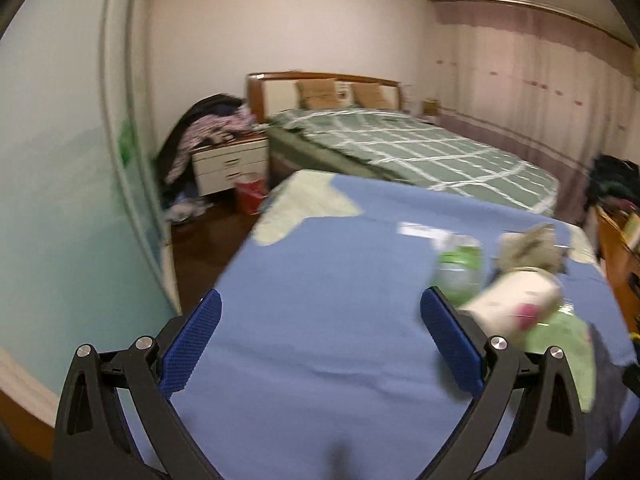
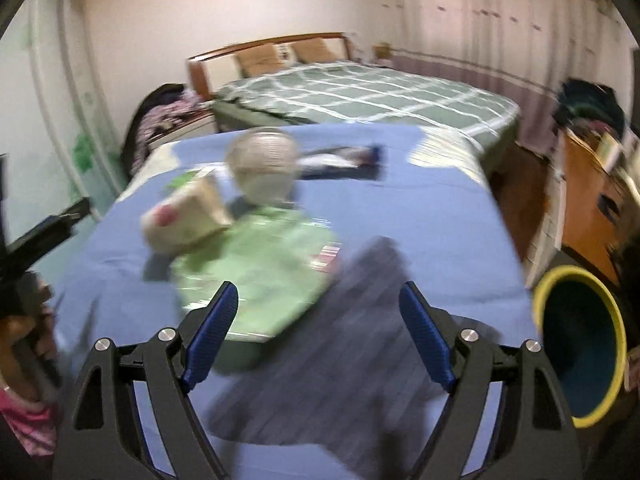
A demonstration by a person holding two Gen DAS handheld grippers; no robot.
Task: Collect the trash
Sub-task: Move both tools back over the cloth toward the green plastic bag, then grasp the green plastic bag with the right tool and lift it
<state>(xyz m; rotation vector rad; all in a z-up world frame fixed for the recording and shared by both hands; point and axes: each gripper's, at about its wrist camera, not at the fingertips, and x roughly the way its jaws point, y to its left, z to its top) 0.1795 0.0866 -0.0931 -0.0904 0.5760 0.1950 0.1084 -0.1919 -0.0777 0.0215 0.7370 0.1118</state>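
Note:
Trash lies on a table covered by a blue cloth (image 1: 320, 280). A cream carton with a pink mark (image 1: 516, 304) (image 2: 188, 216), a light green plastic bag (image 2: 256, 276) (image 1: 568, 340), a crumpled pale wad (image 2: 264, 168) (image 1: 528, 248) and a green-labelled clear bottle (image 1: 460, 268) lie together. A dark flat wrapper (image 2: 344, 162) lies farther back. My left gripper (image 1: 320, 324) is open and empty, left of the trash. My right gripper (image 2: 320, 312) is open and empty over the green bag's near edge. Both views are blurred.
A dark bin with a yellow rim (image 2: 580, 344) stands right of the table. A dark grey cloth (image 2: 344, 356) lies on the table's front. A bed with a green checked cover (image 1: 420, 152) is behind. A nightstand (image 1: 228, 164) with clothes stands left, a wooden cabinet (image 2: 592, 200) right.

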